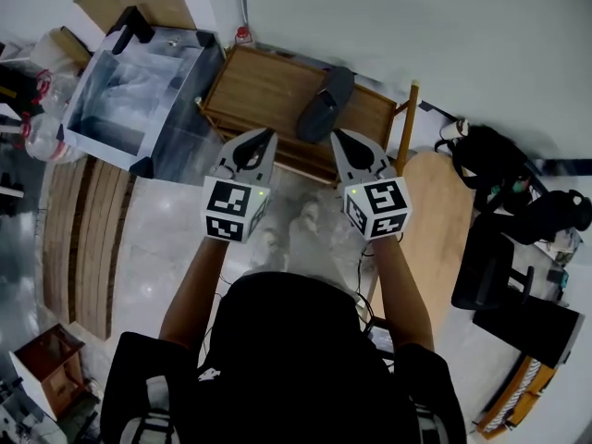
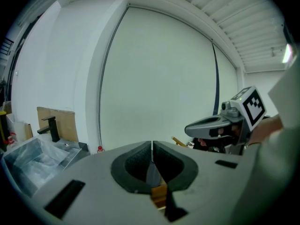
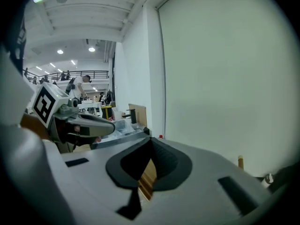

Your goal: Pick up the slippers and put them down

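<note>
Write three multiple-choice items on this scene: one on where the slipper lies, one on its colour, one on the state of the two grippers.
1. Where does the slipper lie?
A. on the wooden table
B. on the floor
C. between a gripper's jaws

2. What colour is the slipper?
A. red
B. dark grey
C. yellow

3. How do the left gripper and the right gripper stand?
A. both open wide
B. both shut on the slipper
C. both shut and empty

Answers:
1 A: the head view shows the slipper resting on the table's top, beyond both grippers.
2 B: its whole upper is dark grey.
3 C: each gripper view shows the jaws closed together with nothing between them.
</note>
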A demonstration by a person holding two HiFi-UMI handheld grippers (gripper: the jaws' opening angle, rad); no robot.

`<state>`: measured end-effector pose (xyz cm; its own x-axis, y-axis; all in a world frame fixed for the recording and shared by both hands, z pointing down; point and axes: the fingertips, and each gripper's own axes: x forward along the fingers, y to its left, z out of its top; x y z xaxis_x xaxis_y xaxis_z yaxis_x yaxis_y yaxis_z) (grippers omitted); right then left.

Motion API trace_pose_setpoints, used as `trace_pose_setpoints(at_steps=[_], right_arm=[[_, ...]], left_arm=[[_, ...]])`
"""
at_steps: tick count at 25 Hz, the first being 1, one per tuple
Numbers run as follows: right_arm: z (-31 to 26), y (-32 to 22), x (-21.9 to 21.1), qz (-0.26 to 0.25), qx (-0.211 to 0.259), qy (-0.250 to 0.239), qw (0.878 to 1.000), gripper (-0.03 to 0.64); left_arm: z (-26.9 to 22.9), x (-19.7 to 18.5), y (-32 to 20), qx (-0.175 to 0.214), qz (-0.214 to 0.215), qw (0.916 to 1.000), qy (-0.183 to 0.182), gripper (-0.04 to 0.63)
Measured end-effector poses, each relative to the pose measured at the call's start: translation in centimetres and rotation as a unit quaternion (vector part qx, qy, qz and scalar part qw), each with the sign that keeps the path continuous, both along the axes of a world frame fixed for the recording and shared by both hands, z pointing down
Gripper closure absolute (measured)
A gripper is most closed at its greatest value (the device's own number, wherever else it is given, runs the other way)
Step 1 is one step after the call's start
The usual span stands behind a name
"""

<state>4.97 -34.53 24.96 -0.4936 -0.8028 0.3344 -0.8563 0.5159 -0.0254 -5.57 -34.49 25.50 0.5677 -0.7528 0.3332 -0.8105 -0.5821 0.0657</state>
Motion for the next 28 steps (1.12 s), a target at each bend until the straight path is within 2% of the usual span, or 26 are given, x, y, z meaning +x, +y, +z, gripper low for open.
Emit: trace_pose_setpoints(at_steps=[10,16,22,28], right_arm=[[4.1,-4.2,3.1,-0.024,-0.045,0.011,0.999,0.627],[6.7,-6.6,4.6,-0.038,-0.073,0.025,0.996,0.627],[9.8,-8.0,5.4,-0.059,-0.098,0.055,0.992,0.627],[12.9,-9.0,5.8,-0.076,-0.125,0.08,0.986,0.627]], left_arm=[[2.5,3.1,-4.2,-0.009,-0.006,0.9997,-0.023,0.583],[3.8,4.8,-6.9,-0.033,-0.015,0.9993,0.006,0.583],[7.1,5.7,-8.3,-0.045,-0.018,0.9983,-0.033,0.583],[9.5,6.3,-9.4,-0.063,-0.026,0.997,-0.037,0.583]])
